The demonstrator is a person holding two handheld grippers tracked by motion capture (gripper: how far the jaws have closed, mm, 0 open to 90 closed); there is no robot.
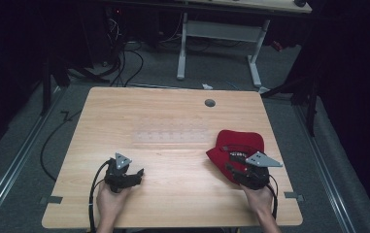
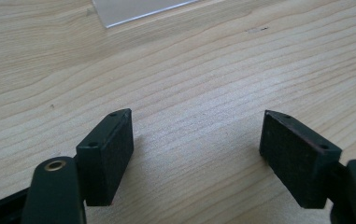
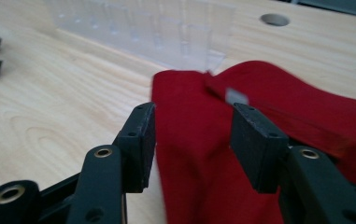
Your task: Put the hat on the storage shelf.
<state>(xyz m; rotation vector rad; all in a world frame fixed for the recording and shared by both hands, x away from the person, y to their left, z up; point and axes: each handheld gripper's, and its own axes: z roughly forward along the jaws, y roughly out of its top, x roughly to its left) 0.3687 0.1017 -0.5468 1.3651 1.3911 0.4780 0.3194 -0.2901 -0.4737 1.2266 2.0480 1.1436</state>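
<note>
You are lining up on the red cloth (image 3: 269, 140): your right gripper (image 3: 192, 140) straddles its near fold, jaws apart, not pinching. Close next. Your left gripper (image 2: 196, 149) waits open over bare table (image 2: 203, 70).

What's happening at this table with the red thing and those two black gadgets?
A person sits at a wooden table with a hand-held claw in each hand. The right claw is at a red cap lying near the table's right edge, its jaws open on either side of a fold of the red fabric, not pressing it. The left claw rests open over bare wood, holding nothing. A clear plastic rack sits mid-table, just beyond the cap.
</note>
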